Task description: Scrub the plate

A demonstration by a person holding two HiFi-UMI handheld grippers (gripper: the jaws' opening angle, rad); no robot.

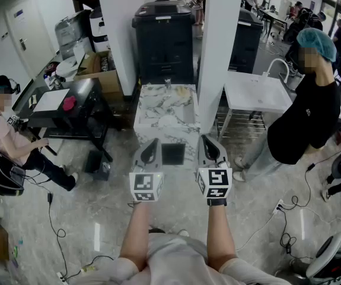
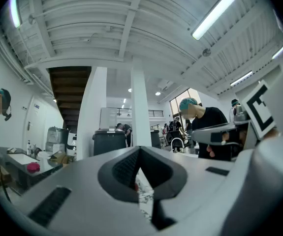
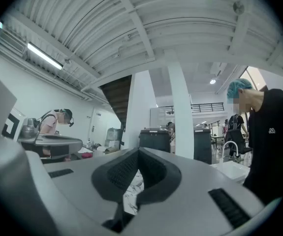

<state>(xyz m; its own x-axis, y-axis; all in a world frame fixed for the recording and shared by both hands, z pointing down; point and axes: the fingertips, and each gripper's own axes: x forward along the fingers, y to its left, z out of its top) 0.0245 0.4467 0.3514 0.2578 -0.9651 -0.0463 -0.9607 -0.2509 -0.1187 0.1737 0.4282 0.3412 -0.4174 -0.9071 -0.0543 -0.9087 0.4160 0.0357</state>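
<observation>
While the left gripper (image 1: 155,142) and the right gripper (image 1: 205,140) hover side by side near the front edge of the white veined marble sink counter (image 1: 150,108), both have their jaws pressed together with nothing between them. What looks like the round white plate (image 1: 169,121) lies in the basin, straight ahead of both grippers and apart from them. Neither gripper seems clearly nearer; I judge that both must reach forward and down.
</observation>
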